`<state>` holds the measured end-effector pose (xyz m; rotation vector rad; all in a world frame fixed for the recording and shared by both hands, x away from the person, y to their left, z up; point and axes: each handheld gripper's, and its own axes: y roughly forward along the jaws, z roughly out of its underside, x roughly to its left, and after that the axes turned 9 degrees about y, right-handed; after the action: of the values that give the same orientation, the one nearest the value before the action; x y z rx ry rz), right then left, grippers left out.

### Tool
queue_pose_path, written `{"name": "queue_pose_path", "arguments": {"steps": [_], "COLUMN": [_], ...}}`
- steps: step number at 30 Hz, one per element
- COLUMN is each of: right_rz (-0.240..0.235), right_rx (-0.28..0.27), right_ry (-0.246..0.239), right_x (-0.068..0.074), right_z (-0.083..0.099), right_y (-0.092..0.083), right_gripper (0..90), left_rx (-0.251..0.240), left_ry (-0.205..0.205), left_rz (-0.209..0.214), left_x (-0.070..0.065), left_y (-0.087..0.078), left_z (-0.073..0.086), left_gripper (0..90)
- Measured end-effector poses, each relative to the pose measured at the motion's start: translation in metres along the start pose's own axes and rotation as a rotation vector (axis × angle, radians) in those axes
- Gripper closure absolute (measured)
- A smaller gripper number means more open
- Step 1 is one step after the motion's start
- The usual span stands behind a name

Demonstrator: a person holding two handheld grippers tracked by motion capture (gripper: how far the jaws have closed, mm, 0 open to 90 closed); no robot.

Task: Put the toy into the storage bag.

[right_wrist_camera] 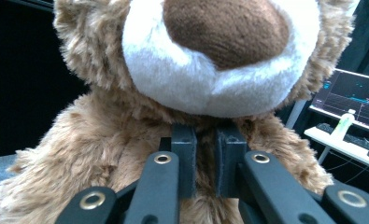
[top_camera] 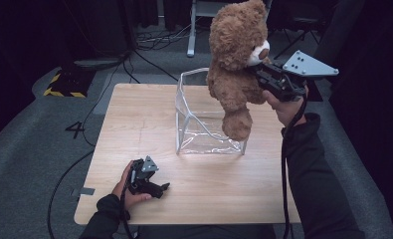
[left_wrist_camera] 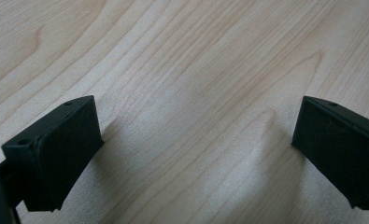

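- Teddy bear (top_camera: 236,55): brown plush, white muzzle, dark brown nose. Hangs in the air above the table (top_camera: 134,129), at about 1 o'clock from table centre; one foot dips at the rim of the clear bag.
- Right hand-held gripper (top_camera: 260,69): clamped on the teddy bear just under the muzzle, at the neck. In the right gripper view the jaws stand nearly together with fur pinched between them (right_wrist_camera: 204,158).
- Clear bag (top_camera: 204,119): transparent box-shaped plastic, white edging, stands upright and open-topped on the table directly beneath the teddy bear, around 12 o'clock from centre.
- Left hand-held gripper (top_camera: 159,189): at about 7 o'clock near the front edge, low over bare wood, jaws spread wide with nothing between them (left_wrist_camera: 191,154).
- Off table: cables on the grey floor at 11–12 o'clock, a yellow-black striped block (top_camera: 64,84) at 10 o'clock, a monitor (right_wrist_camera: 350,100) on a side desk in the right gripper view.
- Bag's near wall sits between the bear's foot and the bag floor; bag interior otherwise unobstructed.
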<state>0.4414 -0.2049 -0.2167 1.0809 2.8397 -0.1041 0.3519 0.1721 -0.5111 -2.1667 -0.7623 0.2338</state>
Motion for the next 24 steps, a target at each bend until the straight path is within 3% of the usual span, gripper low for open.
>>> {"name": "queue_pose_path", "arguments": {"steps": [24], "right_rz": [-0.045], "right_rx": [0.043], "right_ry": [-0.002], "right_x": [0.018], "right_z": [0.003], "right_y": [0.044], "right_gripper": [81.1], "left_rx": [-0.001], "left_ry": [-0.002], "left_rz": [0.004], "left_x": [0.0], "left_y": [0.0], "left_z": [0.0], "left_gripper": [1.3]}}
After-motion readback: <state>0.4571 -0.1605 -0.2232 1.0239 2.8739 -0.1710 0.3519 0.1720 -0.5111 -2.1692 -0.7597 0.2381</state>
